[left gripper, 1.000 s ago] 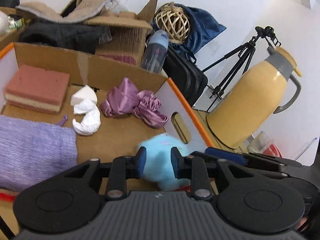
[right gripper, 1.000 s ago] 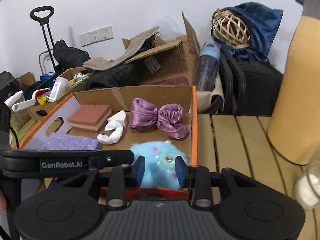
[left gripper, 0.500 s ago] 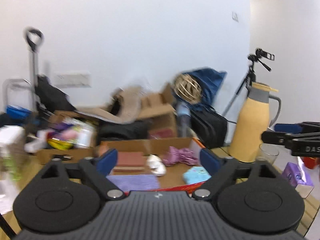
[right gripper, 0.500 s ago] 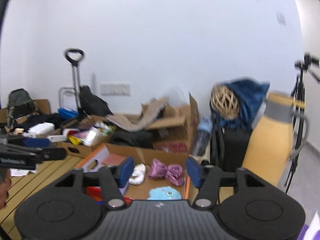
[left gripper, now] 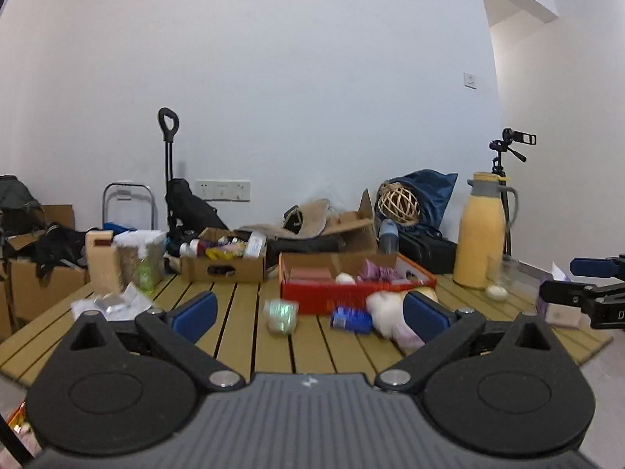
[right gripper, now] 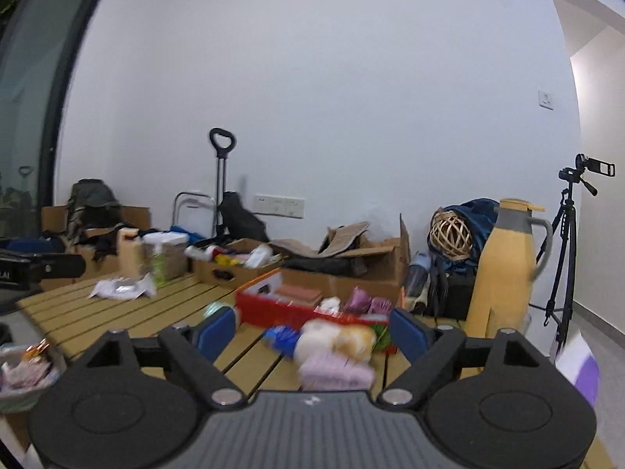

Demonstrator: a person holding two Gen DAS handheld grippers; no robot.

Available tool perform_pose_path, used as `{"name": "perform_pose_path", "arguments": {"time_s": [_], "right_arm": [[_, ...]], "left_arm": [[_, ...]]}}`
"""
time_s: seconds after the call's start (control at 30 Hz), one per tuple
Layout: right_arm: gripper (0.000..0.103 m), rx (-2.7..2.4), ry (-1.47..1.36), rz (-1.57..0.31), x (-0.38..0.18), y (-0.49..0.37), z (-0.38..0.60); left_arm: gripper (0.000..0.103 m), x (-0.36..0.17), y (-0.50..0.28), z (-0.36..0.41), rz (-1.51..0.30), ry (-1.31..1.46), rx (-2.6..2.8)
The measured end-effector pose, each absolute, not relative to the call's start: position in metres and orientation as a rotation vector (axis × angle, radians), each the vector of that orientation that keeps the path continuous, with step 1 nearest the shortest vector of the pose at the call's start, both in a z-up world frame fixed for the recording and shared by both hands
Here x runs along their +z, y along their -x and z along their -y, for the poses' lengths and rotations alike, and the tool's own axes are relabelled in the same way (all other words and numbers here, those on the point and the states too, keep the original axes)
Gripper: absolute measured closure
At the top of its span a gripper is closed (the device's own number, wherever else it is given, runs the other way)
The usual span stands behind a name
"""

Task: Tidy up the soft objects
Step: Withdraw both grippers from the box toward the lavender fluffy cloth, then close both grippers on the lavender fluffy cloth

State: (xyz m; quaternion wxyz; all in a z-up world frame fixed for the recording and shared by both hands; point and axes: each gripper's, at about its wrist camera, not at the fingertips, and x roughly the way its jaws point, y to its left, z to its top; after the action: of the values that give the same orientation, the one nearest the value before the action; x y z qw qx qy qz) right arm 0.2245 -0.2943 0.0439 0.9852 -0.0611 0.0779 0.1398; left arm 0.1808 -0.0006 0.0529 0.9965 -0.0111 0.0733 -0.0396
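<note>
A red cardboard box (left gripper: 312, 299) (right gripper: 269, 308) stands on the slatted wooden table and holds a pink sponge (left gripper: 309, 273), a white soft piece (left gripper: 345, 278) and a purple satin scrunchie (left gripper: 375, 271) (right gripper: 361, 299). In front of it lie a white and pink plush pile (left gripper: 390, 314) (right gripper: 332, 346), a blue item (left gripper: 349, 317) and a green roll (left gripper: 281, 314). My left gripper (left gripper: 308, 310) is open and empty, well back from the box. My right gripper (right gripper: 312, 332) is open and empty, also back from the table.
A yellow thermos (left gripper: 482, 230) (right gripper: 504, 269) stands right of the box with a glass (left gripper: 498, 273) beside it. A brown box of packets (left gripper: 222, 262), bottles and crumpled wrap (left gripper: 113, 305) sit on the left. A tripod (right gripper: 566, 250) stands at the right.
Both grippers let go of the blue plush over the box, opened wide and pulled far back and up from the table.
</note>
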Motion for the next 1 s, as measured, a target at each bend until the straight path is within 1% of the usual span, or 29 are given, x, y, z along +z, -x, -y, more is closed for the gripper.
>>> {"name": "perform_pose_path", "arguments": {"time_s": [0.1, 0.2, 0.37, 0.6, 0.77, 0.97, 1.0], "right_arm": [[0.016, 0.310, 0.074, -0.202, 0.024, -0.194, 0.293], [0.016, 0.301, 0.119, -0.236, 0.012, -0.183, 0.289], [0.016, 0.277, 0.101, -0.232, 0.013, -0.185, 0.291], [0.016, 0.272, 0.079, -0.269, 0.003, -0.209, 0.292], [0.017, 0.264, 0.063, -0.316, -0.012, -0.242, 0.295], [0.020, 0.241, -0.006, -0.374, -0.026, -0.311, 0.311], [0.020, 0.239, -0.021, -0.381, -0.027, -0.324, 0.315]], "left_arm": [[0.000, 0.041, -0.161, -0.002, -0.178, 0.014, -0.086], [0.000, 0.041, -0.156, -0.004, -0.164, 0.015, -0.079], [0.000, 0.043, -0.160, -0.004, -0.149, 0.023, -0.075], [0.000, 0.027, -0.180, 0.003, -0.217, 0.012, -0.087], [0.000, 0.012, -0.222, 0.013, -0.295, 0.024, -0.129], [0.000, -0.006, -0.303, 0.045, -0.390, 0.051, -0.210], [0.002, -0.007, -0.319, 0.051, -0.403, 0.057, -0.230]]}}
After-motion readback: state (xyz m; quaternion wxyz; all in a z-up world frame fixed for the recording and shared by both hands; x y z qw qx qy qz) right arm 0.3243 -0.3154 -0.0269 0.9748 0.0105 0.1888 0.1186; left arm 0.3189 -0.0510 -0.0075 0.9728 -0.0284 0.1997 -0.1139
